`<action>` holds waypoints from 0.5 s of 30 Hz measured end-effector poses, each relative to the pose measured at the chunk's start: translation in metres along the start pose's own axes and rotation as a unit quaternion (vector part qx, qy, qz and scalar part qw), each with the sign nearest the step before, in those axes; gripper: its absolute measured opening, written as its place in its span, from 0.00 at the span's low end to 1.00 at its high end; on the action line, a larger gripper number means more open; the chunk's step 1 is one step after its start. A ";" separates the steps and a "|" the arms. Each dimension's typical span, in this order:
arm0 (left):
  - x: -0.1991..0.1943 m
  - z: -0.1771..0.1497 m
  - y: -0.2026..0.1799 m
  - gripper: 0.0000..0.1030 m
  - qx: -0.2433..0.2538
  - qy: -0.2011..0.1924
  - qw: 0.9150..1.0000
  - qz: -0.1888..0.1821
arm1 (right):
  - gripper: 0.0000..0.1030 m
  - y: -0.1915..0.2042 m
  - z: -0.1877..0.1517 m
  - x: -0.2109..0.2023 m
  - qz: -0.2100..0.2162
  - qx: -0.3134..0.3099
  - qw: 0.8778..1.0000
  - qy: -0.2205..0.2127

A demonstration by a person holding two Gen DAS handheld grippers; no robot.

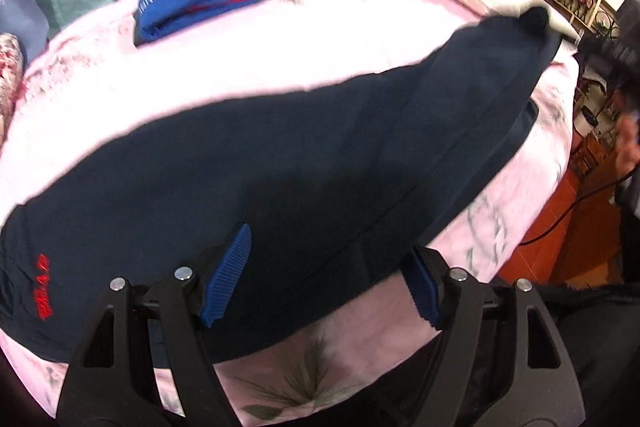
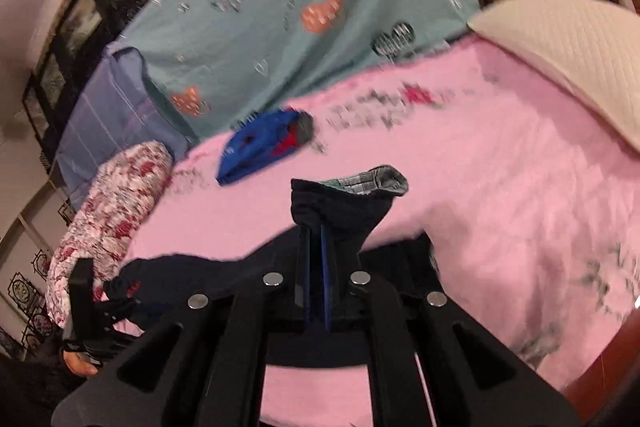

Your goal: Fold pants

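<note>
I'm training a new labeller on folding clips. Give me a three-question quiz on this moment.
1. True or false: the right gripper is shut on the navy pants.
2. Which lies at the far side of the pink sheet? A) a folded blue garment B) a yellow towel C) a shoe
3. Fill in: the lettering stitched on the pants is ___ in colour.

Key:
1. True; its jaws pinch a bunched end of the cloth.
2. A, the blue garment.
3. Red.
</note>
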State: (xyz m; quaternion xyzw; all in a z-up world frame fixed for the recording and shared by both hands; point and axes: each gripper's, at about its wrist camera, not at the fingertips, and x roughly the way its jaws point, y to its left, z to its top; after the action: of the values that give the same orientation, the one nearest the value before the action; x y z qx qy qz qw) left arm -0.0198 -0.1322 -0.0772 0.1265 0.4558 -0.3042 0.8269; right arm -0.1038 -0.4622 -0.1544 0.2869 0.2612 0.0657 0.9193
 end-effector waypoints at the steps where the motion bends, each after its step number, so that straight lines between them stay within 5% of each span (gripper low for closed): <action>1: 0.004 -0.003 0.001 0.73 -0.001 0.008 1.000 -0.003 | 0.05 -0.016 -0.013 0.010 -0.016 0.017 0.999 0.024; 3: 0.002 -0.004 0.000 0.73 0.006 0.005 1.000 -0.003 | 0.05 -0.047 -0.043 0.028 -0.034 0.051 0.996 0.068; 7: -0.013 -0.002 0.000 0.73 0.004 0.006 1.000 -0.028 | 0.11 -0.044 -0.051 0.022 -0.035 0.036 0.997 0.056; 10: -0.040 0.001 0.003 0.75 0.005 -0.033 0.999 -0.020 | 0.19 -0.037 -0.044 0.014 -0.065 0.019 0.996 0.061; 13: -0.054 0.004 0.019 0.82 -0.019 -0.064 0.998 0.005 | 0.21 -0.028 -0.030 -0.009 -0.109 -0.003 0.994 0.020; 15: -0.041 0.006 0.031 0.82 -0.037 -0.049 0.998 0.016 | 0.24 -0.018 -0.015 -0.021 -0.138 -0.025 0.990 -0.013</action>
State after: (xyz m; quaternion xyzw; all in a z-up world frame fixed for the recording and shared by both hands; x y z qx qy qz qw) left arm -0.0128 -0.0955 -0.0418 0.0879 0.4236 -0.2799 0.8570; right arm -0.1297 -0.4755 -0.1660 0.2263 0.2847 -0.0591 0.9296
